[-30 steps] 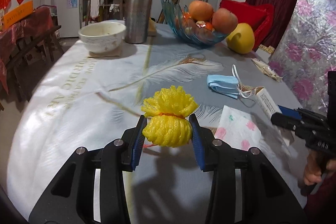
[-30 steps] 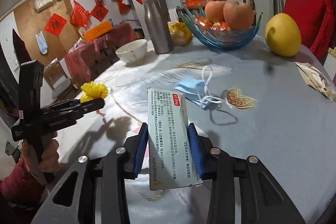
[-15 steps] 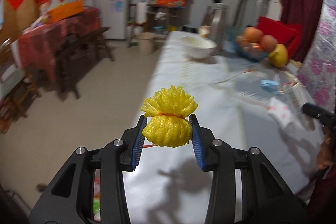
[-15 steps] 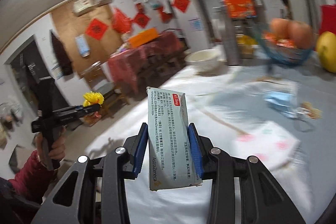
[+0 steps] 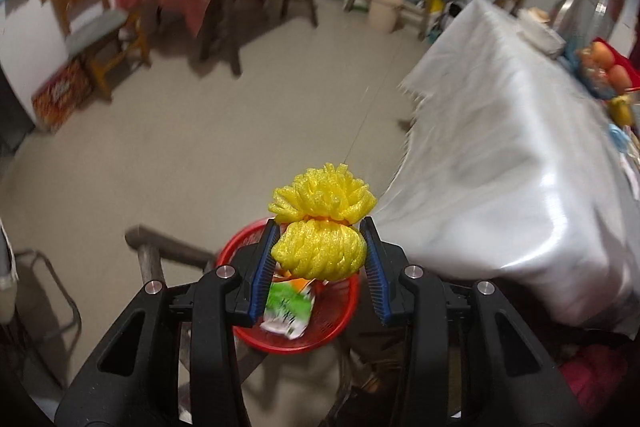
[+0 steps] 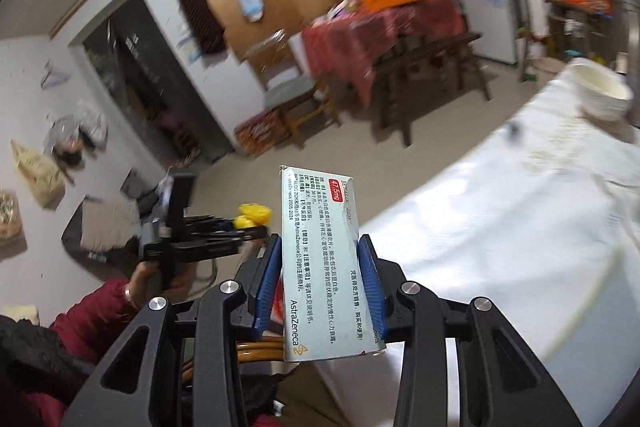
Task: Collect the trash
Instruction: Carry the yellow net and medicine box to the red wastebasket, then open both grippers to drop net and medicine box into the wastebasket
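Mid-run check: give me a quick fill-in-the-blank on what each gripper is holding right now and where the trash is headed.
1. The left gripper is shut on a foam net whose colour is ____.
2. Below that net sits a round bin whose colour is ____.
3. The right gripper is shut on a flat medicine ____.
4. In the right wrist view, the white bowl stands on the ____.

Missing words: yellow; red; box; table
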A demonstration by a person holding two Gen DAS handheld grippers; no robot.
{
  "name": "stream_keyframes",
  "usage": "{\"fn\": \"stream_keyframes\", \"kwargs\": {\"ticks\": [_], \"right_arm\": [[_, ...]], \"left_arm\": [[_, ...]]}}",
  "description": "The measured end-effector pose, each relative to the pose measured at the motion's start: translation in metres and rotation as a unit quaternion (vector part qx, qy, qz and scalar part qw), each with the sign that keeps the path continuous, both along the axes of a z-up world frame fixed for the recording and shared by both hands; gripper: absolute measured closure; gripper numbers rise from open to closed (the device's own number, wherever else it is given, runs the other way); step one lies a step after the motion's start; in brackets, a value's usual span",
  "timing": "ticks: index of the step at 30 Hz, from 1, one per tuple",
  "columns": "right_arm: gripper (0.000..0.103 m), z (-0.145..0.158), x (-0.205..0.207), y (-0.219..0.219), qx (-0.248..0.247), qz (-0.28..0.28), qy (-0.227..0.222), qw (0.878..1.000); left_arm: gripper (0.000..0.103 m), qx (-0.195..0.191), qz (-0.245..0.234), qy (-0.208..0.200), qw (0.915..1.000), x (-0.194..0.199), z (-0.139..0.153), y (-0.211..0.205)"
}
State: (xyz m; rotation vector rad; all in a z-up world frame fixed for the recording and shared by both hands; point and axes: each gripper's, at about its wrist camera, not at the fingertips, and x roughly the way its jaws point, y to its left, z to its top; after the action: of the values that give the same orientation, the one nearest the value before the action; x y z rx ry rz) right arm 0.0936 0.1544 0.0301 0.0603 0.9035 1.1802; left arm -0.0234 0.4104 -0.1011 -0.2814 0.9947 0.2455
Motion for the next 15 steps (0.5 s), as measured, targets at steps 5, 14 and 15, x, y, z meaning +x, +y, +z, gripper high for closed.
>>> {"fn": "stream_keyframes", "kwargs": {"ticks": [5,14,15], "right_arm": [[0.064,-0.010,-0.015,0.059,-0.029,0.051,0.014,0.998],[0.064,-0.033,-0.044,0.143,-0.071,0.120,0.036,0.990],[0.064,-0.037,-0.047,0.151,-0.078,0.125,0.037,0.988]], "left_arm": [[0.019,-0.004,0.019,0.029,0.9994,-0.001,-0.028,0.019],[0.007,0.065,0.083,0.002,0.9945,-0.018,-0.006,0.060],[0.007,0.072,0.093,-0.003,0.9931,-0.020,-0.001,0.066]]}}
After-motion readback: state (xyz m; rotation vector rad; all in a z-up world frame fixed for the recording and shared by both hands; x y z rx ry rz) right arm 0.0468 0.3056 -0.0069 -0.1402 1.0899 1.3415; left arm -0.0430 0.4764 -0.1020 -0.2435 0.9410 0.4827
